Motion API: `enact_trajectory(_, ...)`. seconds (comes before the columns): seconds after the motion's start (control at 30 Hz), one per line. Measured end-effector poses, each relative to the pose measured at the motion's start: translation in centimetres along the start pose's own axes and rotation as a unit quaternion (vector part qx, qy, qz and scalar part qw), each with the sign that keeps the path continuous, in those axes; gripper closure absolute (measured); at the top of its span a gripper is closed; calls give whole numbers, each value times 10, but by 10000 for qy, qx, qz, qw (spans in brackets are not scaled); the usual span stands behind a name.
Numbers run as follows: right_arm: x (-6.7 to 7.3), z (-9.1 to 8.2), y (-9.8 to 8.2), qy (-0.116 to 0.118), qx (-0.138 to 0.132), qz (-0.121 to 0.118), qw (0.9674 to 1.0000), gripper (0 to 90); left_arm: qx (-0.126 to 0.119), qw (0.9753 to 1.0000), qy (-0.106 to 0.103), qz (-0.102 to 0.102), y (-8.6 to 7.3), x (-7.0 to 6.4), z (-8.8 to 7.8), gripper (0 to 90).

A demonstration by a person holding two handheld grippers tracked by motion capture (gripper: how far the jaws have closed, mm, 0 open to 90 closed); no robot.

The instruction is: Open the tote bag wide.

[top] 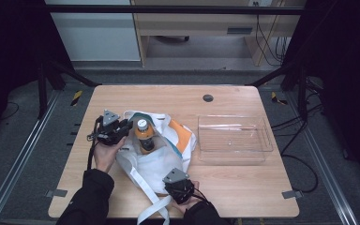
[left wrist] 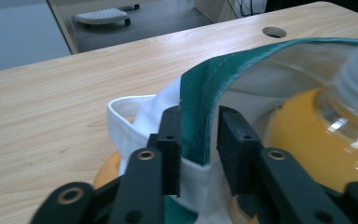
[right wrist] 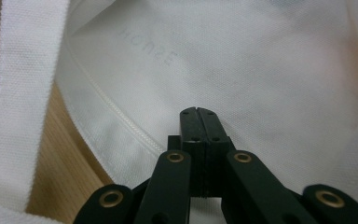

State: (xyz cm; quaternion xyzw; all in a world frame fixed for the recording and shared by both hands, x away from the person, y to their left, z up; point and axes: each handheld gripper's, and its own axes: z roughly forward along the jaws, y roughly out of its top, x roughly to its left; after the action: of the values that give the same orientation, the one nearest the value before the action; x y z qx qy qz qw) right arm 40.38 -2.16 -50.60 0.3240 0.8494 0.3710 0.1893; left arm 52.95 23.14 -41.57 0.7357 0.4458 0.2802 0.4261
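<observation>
A white bag (top: 157,161) is lying on the worktop (top: 122,98) with an orange bottle (top: 145,136) standing in its mouth. The left gripper (left wrist: 199,135) is standing partly open around the bag's green rim (left wrist: 223,77). The right gripper (right wrist: 199,122) is resting shut against the bag's cloth, pinching nothing visible

High view overhead facing forward, gripper views close, sharing bag (top: 157,159)

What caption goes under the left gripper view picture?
Left gripper fingers apart around the tote bag's green-edged rim, orange juice bottle inside.
</observation>
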Motion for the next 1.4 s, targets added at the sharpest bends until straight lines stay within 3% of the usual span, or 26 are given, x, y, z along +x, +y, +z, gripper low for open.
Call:
enact_trajectory(0.03,0,-1,0,-28,14,22,10000,868,37,9998,51,164,-1,0,-10,639)
enact_trajectory(0.07,0,-1,1,-30,40,30,10000,859,29,9998,52,198,-1,1,-16,624)
enact_trajectory(0.27,-1,-1,2,14,80,120,9999,800,-71,9999,-28,104,-9,4,-41,553)
enact_trajectory(0.37,-2,-4,4,21,36,91,10000,770,-96,9998,-80,152,-16,2,-53,503)
enact_trajectory(0.5,-7,-14,12,22,-175,168,9997,713,-93,9996,-146,237,-32,-4,-66,451)
enact_trajectory(0.53,-10,-20,15,41,-336,232,9992,677,-71,9995,-163,252,-41,-6,-71,438)
enact_trajectory(0.7,-19,-35,23,11,-640,305,9975,621,2,9997,-137,221,-53,-9,-78,388)
enact_trajectory(0.8,-21,-41,26,-8,-749,334,9966,621,27,9997,-65,244,-58,-12,-83,371)
enact_trajectory(0.97,-24,-53,34,-87,-977,258,9948,619,75,9997,-123,206,-65,-21,-89,357)
enact_trajectory(1.2,-35,-60,46,-331,-1183,236,9921,612,253,9989,-318,247,-74,-38,-91,365)
enact_trajectory(1.4,-41,-57,54,-475,-1230,247,9910,617,274,9980,-489,277,-75,-47,-88,423)
